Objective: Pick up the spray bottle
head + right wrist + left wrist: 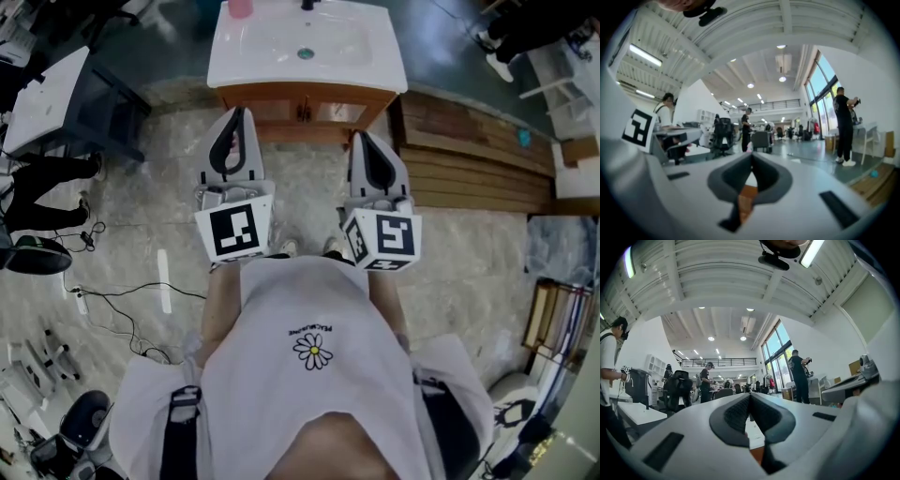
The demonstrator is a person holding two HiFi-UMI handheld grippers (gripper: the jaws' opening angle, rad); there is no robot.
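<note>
Floor was pale marble-patterned tile (141, 187), with cables (122, 305) trailing at left. A white basin top (253, 56) sat on a wooden cabinet (272, 101); wooden boards (469, 155) lay just beside it at right. A white table (42, 103) stood at left. Overhead ran a ribbed white ceiling (717, 277) with strip lights (645, 55). Tall windows (780, 355) and a mezzanine railing (719, 363) were noted.

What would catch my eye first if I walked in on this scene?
Two pale grey tools with black-and-white markers, the left gripper and the right gripper, stick out in front of a person in a white shirt, both shut and empty. They point at a white sink on a wooden cabinet just ahead, with a pink object at its back edge. The gripper views show a bright hall with people standing about.
</note>
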